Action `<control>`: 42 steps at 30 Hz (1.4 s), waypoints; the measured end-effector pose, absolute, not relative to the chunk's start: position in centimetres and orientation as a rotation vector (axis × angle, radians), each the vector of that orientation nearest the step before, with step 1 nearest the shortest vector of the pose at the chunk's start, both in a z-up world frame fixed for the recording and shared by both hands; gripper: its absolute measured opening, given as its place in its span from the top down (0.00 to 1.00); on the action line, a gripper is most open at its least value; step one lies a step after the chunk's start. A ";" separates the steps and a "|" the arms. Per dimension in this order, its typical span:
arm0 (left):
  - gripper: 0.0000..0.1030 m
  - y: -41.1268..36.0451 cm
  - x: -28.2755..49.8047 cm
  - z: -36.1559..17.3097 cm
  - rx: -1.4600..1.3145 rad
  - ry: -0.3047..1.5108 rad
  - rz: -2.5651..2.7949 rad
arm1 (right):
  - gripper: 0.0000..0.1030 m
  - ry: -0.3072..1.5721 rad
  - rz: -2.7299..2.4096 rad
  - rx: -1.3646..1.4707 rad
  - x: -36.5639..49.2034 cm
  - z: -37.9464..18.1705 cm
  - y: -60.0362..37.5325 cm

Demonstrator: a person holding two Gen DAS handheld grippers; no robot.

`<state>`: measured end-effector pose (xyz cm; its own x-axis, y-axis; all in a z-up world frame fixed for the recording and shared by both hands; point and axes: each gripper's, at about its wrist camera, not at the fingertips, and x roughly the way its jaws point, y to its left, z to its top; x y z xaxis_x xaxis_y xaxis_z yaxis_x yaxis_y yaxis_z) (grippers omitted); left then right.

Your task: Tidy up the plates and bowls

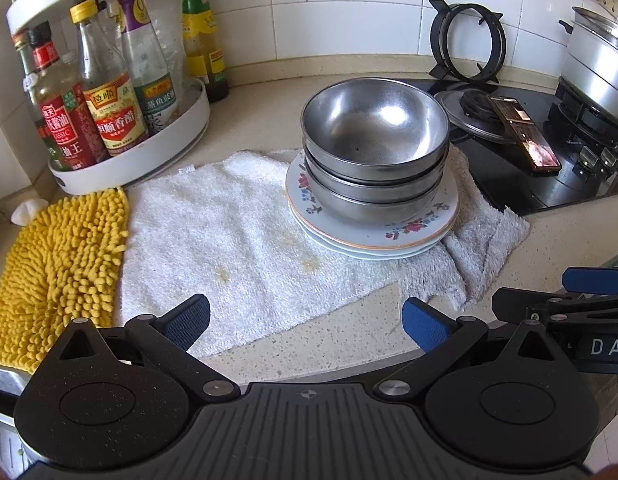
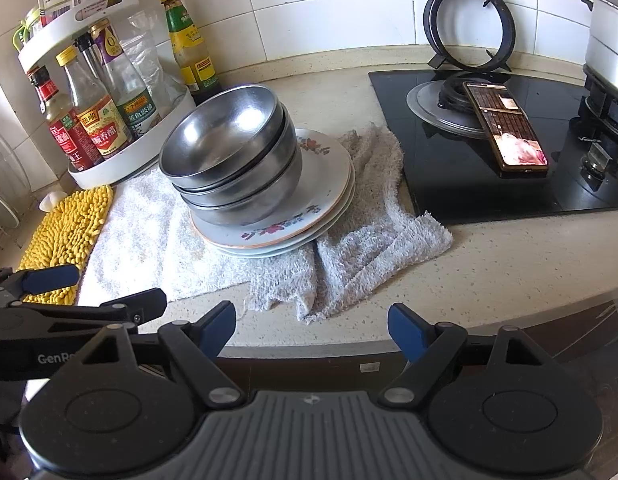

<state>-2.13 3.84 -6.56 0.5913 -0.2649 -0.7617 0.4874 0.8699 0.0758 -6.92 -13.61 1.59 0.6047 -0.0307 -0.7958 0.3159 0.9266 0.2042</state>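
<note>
- Bowls (image 1: 375,136) of bare steel, three by my count, sat nested one inside another, and the nest stood on top of the plates (image 1: 417,230).
- The plates, white with a flowered rim, lay stacked flat under them; I could make out about three edges, though the exact number was hard to tell.
- That whole pile rested on the white towel (image 1: 213,232) spread on the counter (image 1: 349,340), toward the towel's stove-side end, near the black cooktop (image 2: 489,184) but apart from it.
- My left gripper (image 1: 305,322) was spread wide with nothing between its blue pads, held low over the counter's front edge, well short of the pile.
- My right gripper (image 2: 311,328) was likewise agape and empty, hanging at the counter's edge just in front of the crumpled grey towel (image 2: 361,248).
- Judging by this, the sorting looked essentially finished: like sat with like, bowls in bowls and plates on plates, and no stray dish showed anywhere else in either view.
- What might have remained, if anything, was moving the pile to a shelf or rack; I saw no obvious place for it, so I could not say that was wanted.
- The phone (image 2: 505,128) lay propped on the burner, the sauce bottles (image 1: 105,112) stood in their white caddy, and the yellow mat (image 1: 57,272) lay beside the towel.
</note>
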 end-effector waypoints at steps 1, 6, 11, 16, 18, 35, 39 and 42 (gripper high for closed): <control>0.00 3.8 -2.1 -6.6 0.290 0.831 -0.445 | 0.05 0.903 -0.205 0.344 -6.9 1.6 -13.6; 0.00 3.8 -2.0 -6.7 0.284 0.840 -0.448 | 0.05 0.904 -0.208 0.345 -6.8 1.6 -13.7; 0.00 3.7 -1.8 -6.8 0.281 0.845 -0.458 | 0.05 0.903 -0.218 0.352 -6.8 1.5 -13.9; 0.00 3.5 -1.6 -6.8 0.279 0.847 -0.459 | 0.05 0.907 -0.223 0.356 -6.8 1.3 -14.2; 0.00 3.5 -1.5 -6.9 0.277 0.848 -0.459 | 0.05 0.908 -0.227 0.357 -6.8 1.3 -14.3; 0.00 4.0 -1.6 -4.9 0.235 0.761 -0.480 | 0.05 0.864 -0.206 0.367 -6.7 2.6 -14.2; 0.00 4.4 -1.1 -4.7 0.189 0.785 -0.504 | 0.04 0.849 -0.201 0.363 -6.6 3.1 -14.1; 0.00 4.6 -0.9 -4.7 0.179 0.790 -0.506 | 0.04 0.844 -0.199 0.365 -6.5 3.2 -14.1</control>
<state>-0.87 4.56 -4.73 0.5922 -0.3672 -0.7172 0.4981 0.8665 -0.0323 -6.46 -14.07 3.16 0.6513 -0.0277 -0.7583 0.3138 0.9197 0.2359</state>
